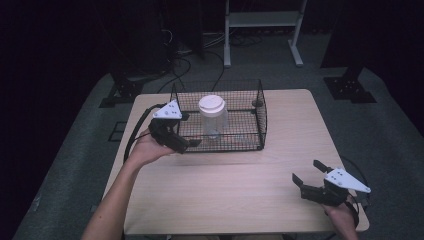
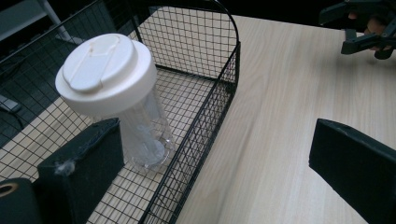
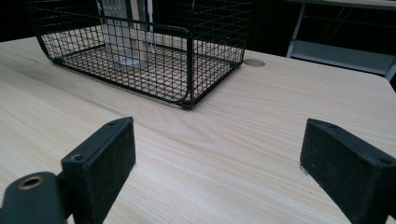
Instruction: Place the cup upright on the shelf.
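The left tongs (image 1: 192, 130) hang at the wire basket's (image 1: 260, 117) left front corner, released, jaws spread wide: one jaw reaches inside the basket just beside the clear jar (image 1: 214, 120), the other stands outside over the front wall. No pad presses on the jar, which stands upright on the basket floor near its middle, white lid (image 2: 105, 70) on. The basket sits toward the table's (image 1: 235, 195) far edge. The left hand (image 1: 147, 150) grips from the basket's left, forearm slanting in from the near left corner. The right tongs (image 1: 307, 171) rest near the table's near right corner, released and gaping, nothing between them, well apart from the basket, aimed toward it.
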Available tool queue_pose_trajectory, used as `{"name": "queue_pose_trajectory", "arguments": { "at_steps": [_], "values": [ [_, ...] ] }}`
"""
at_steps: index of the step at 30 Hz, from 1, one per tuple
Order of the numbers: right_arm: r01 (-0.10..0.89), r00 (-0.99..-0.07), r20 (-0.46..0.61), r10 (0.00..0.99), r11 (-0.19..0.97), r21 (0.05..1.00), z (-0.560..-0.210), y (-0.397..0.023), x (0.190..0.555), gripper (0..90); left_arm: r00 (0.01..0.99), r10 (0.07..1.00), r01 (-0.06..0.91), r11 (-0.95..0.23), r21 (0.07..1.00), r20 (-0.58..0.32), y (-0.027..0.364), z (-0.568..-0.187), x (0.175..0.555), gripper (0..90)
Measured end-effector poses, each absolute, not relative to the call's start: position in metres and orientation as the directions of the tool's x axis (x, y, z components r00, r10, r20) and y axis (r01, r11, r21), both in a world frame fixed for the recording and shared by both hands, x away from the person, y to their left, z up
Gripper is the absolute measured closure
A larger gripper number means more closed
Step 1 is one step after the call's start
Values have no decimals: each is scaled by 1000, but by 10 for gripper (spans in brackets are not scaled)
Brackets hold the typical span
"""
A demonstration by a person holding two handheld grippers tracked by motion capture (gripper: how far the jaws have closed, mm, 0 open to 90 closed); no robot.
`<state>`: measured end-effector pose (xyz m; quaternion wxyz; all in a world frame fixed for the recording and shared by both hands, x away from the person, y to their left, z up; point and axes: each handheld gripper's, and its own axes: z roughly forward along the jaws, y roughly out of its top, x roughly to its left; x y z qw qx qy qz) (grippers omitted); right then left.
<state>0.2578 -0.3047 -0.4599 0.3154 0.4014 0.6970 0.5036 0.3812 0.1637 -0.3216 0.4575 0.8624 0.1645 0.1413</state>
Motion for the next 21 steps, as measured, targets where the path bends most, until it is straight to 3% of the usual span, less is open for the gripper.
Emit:
{"name": "queue_pose_trajectory", "arguments": {
  "at_steps": [21],
  "values": [
    [242, -476, -47, 878, 181, 953, -460, -304, 258, 96, 898, 435, 180, -503, 845, 68, 184, -345, 358, 24]
  ]
}}
